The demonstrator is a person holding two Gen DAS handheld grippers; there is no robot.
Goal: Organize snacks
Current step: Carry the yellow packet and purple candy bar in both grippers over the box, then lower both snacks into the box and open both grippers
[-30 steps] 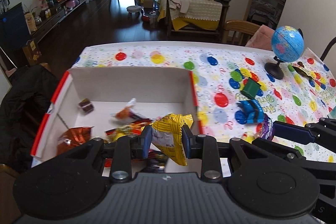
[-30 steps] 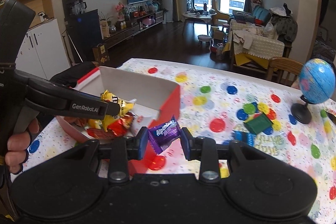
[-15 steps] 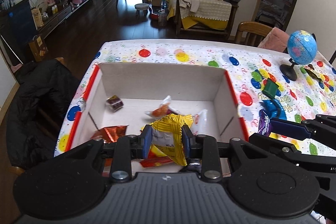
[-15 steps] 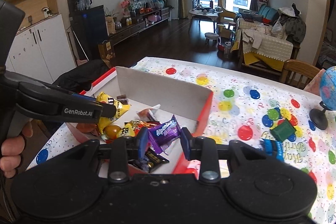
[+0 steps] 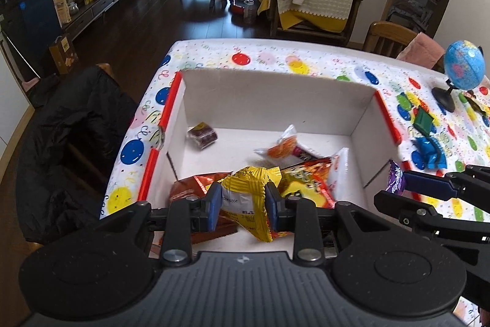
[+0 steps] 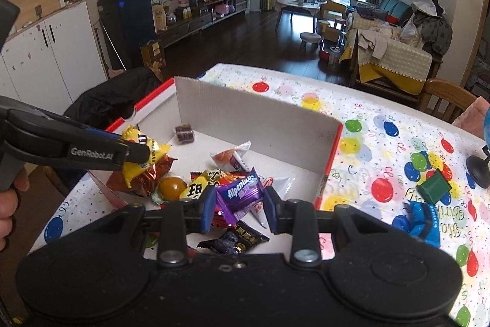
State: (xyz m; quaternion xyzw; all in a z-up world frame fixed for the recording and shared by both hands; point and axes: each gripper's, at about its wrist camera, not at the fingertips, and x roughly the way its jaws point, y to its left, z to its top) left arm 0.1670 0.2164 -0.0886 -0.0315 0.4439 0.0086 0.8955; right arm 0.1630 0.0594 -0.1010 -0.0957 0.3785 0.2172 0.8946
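the left claw (image 5: 242,206) is closed on a yellow snack packet (image 5: 249,192), pinched between its blue pads over the near part of the white cardboard box (image 5: 275,94) with red edges. the right claw (image 6: 237,206) is clamped on a purple alpenliebe candy (image 6: 240,195), held above the pile just inside the box's near right corner. both claws hang over the open box, neither item yet let go.

inside the box several snacks already lie loose: a small dark wrapped candy (image 5: 202,135) near the far left, an orange-filled clear packet (image 5: 283,144) toward the middle, a red-brown foil packet (image 5: 190,189), a red-and-yellow packet (image 5: 306,183), a round amber candy (image 6: 172,187) and a black-wrapped snack (image 6: 235,241) at the near edge.

out on the balloon-print surface (image 6: 382,149), to the right of the box, a green packet (image 6: 433,187) and a blue packet (image 6: 424,224) remain, near the foot of the small globe (image 5: 464,68).

judging from this, the sorting looks well along: most snacks are gathered, two are about to be dropped in, and at least the green and blue pieces are left to collect. whether more lie out of view cannot be told.
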